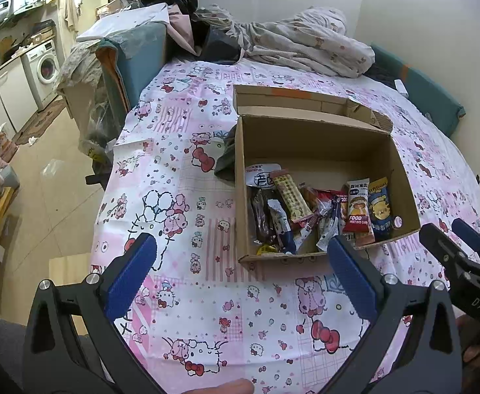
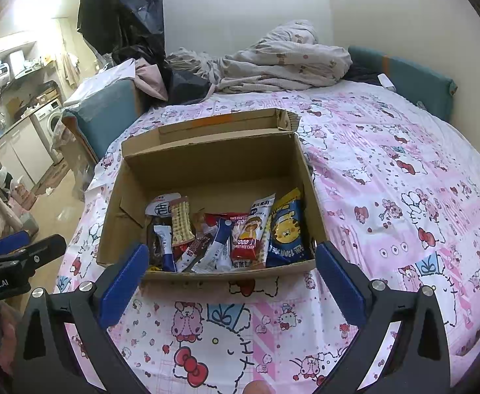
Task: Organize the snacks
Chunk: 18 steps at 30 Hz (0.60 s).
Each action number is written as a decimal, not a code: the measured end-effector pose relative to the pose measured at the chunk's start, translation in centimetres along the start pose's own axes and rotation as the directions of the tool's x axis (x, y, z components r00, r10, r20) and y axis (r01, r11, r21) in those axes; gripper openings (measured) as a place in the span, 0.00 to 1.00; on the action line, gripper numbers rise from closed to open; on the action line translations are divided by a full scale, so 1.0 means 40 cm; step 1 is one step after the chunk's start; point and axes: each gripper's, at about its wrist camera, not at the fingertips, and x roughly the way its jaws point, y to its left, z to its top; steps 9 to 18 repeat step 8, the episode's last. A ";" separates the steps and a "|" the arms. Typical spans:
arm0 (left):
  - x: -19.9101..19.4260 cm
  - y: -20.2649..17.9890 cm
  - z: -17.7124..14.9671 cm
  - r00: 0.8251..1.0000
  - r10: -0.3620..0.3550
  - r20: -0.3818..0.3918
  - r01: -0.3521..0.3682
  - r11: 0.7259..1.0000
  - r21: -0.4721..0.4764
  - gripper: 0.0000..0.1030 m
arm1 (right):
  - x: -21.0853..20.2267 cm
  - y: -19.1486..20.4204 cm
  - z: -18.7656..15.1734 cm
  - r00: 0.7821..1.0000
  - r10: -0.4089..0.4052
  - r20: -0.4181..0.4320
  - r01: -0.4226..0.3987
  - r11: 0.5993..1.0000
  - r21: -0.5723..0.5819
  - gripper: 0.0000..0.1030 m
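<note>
An open cardboard box [image 1: 305,141] stands on a bed with a pink cartoon-print sheet [image 1: 181,170]; it also shows in the right wrist view [image 2: 207,161]. Several wrapped snacks lie along its near side: a red rice-cake pack [image 1: 358,207], a blue tiger pack [image 1: 379,208], a tan bar [image 1: 291,198]. In the right wrist view the red pack [image 2: 251,229] and blue pack [image 2: 286,229] lean together. My left gripper [image 1: 243,252] is open and empty, just short of the box. My right gripper [image 2: 231,262] is open and empty at the box's near wall.
A crumpled duvet [image 1: 305,42] lies at the bed's far end against the wall. Teal bed-frame padding [image 1: 424,88] runs along the right. A cluttered teal headboard [image 1: 135,65] stands at the left, with floor and a washing machine [image 1: 44,65] beyond.
</note>
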 end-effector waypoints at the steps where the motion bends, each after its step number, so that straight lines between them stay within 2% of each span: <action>1: 0.000 0.000 0.000 1.000 0.000 -0.001 0.000 1.000 -0.001 1.00 | 0.000 0.000 0.000 1.000 0.000 -0.001 0.000 1.000 0.000 1.00; 18: -0.005 0.002 0.002 1.000 -0.005 0.003 0.005 1.000 -0.001 1.00 | -0.004 0.003 0.000 1.000 0.006 0.000 -0.006 1.000 0.005 1.00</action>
